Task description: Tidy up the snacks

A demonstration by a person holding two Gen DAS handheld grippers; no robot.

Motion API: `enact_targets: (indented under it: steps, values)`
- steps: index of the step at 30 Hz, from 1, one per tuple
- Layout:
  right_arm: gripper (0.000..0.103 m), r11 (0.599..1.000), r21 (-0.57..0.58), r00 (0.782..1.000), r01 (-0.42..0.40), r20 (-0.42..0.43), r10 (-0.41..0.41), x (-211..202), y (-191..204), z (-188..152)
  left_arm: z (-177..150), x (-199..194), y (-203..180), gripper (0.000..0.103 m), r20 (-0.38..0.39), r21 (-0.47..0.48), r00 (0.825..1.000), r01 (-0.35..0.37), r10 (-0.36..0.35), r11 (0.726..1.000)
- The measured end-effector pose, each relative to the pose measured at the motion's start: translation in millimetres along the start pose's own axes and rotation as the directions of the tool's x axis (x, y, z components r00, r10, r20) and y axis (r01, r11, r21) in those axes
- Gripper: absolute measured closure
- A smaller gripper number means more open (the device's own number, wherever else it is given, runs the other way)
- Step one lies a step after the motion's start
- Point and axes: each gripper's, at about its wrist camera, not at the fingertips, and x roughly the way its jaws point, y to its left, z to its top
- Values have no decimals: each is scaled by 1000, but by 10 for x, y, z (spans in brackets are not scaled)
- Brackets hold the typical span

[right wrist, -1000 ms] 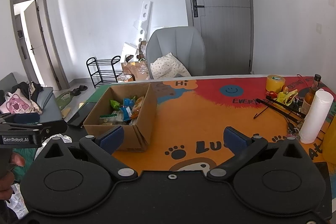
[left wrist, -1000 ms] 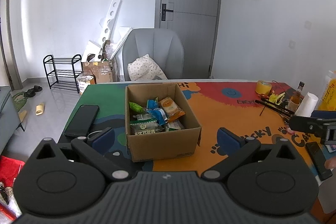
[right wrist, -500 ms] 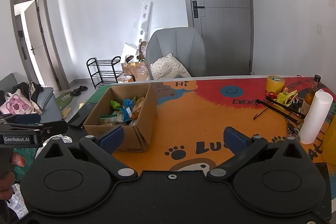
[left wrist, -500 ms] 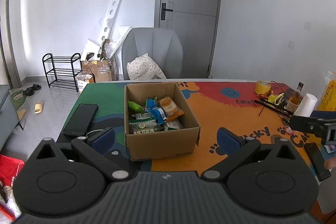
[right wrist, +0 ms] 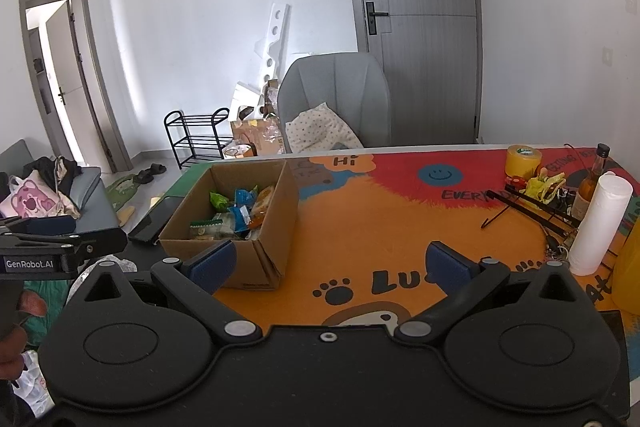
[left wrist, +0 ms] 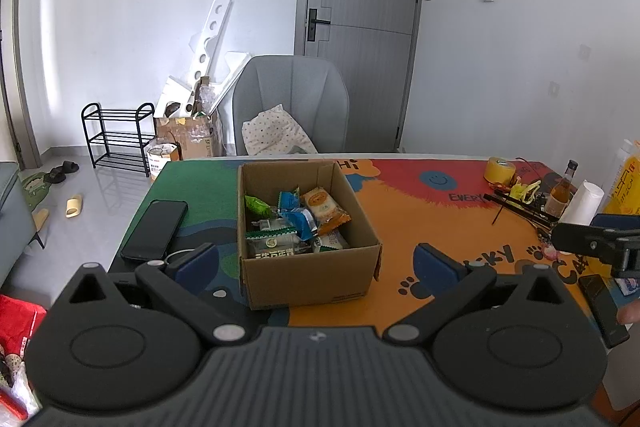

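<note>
We see the cardboard box [left wrist: 308, 279] holding snack packets [left wrist: 296, 223]; both grippers, left [left wrist: 316, 261] and right [right wrist: 326, 263], hover with fingers apart.

My left gripper [left wrist: 314, 263] and right gripper [right wrist: 334, 263] are matt black plastic with blue rubbery pads; the box [left wrist: 308, 279] is plain brown corrugated cardboard; the snack packets [left wrist: 296, 219] inside are glossy crinkled film; the desk [right wrist: 380, 219] wears a smooth printed mat; near its right edge stands a white paper roll [right wrist: 598, 227]; the phone [left wrist: 156, 229] is glossy black.
</note>
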Motion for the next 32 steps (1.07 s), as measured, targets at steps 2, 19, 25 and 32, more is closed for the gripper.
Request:
enact_targets:
  steps: [2, 19, 25, 32]
  values:
    - [0, 1000, 2, 1000, 0, 0, 0, -3, -2, 1, 0, -2, -8, 0, -1, 1, 1000, 1, -1, 1000]
    - [0, 1000, 2, 1000, 2, 3, -2, -15, 0, -3, 3, 0, -14, 0, -2, 3, 1000, 4, -4, 1000]
    - [0, 1000, 4, 1000, -4, -3, 4, -15, 18, -11, -19, 13, -37, 0, -7, 14, 1000, 10, -10, 1000]
    - [0, 1000, 8, 1000, -8, 0, 8, -13, 4, -15, -18, 28, -28, 0, -9, 6, 1000, 12, -12, 1000]
